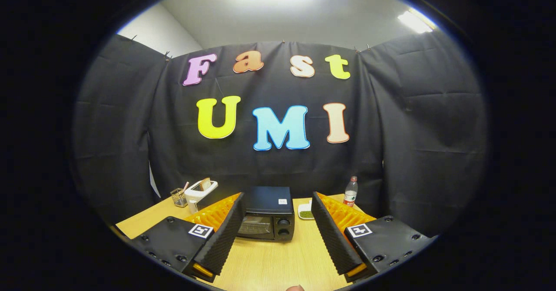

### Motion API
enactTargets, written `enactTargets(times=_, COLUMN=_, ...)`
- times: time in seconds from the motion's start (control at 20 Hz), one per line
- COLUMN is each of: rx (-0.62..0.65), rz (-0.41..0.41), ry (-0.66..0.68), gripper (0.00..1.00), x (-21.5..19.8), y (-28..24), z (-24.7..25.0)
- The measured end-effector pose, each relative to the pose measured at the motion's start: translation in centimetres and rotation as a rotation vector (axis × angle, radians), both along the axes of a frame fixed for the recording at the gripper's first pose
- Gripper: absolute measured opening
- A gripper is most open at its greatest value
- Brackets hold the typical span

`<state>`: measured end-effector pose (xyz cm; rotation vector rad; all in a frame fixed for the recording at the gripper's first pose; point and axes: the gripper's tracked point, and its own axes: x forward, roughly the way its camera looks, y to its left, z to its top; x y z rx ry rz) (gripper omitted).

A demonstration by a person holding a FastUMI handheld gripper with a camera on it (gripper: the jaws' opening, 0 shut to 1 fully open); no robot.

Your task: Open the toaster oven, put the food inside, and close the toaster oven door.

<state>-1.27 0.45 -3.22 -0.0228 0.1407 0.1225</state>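
Note:
A black toaster oven point(267, 215) stands on the wooden table point(278, 260), just ahead of my fingers and between their tips. Its glass door is closed, with two knobs point(283, 227) on its right side. A small white dish holding green food point(306, 214) sits right of the oven, partly hidden by my right finger. My gripper point(277, 200) is open, with nothing between its fingers, held above the table in front of the oven.
A white pop-up toaster with a slice of bread point(201, 188) and a mesh pen cup point(178, 196) stand at the back left. A water bottle with a red cap point(350, 191) stands at the back right. The black cloth wall closes off the far side.

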Motion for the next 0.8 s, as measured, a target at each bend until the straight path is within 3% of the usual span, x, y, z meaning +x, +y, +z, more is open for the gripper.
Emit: enactTargets(times=0.8, rx=0.021, rz=0.030, ry=-0.011, gripper=0.96, x=-0.4, y=1.1, z=0.3)
